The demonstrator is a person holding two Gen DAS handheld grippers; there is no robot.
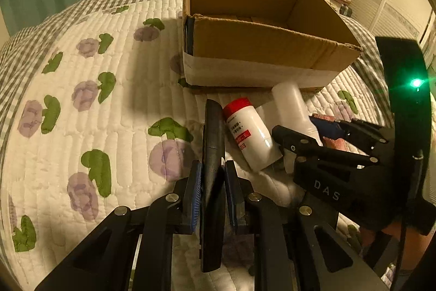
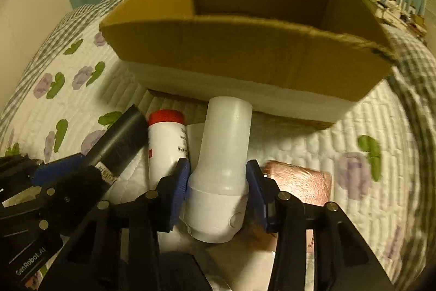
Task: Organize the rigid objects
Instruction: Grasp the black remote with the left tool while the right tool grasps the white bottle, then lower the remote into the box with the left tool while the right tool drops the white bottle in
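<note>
Both grippers already hold their things just in front of the cardboard box [image 2: 245, 56]: the left gripper [image 1: 213, 182] pinches a black tube [image 1: 214, 132], the right gripper [image 2: 218, 179] pinches a white bottle [image 2: 223, 154], long axes pointing toward the box

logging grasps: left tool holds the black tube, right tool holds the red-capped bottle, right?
Not quite. The left tool does hold the black tube, but the right wrist view shows the right tool around the white bottle; the red-capped bottle lies loose beside it.
</note>
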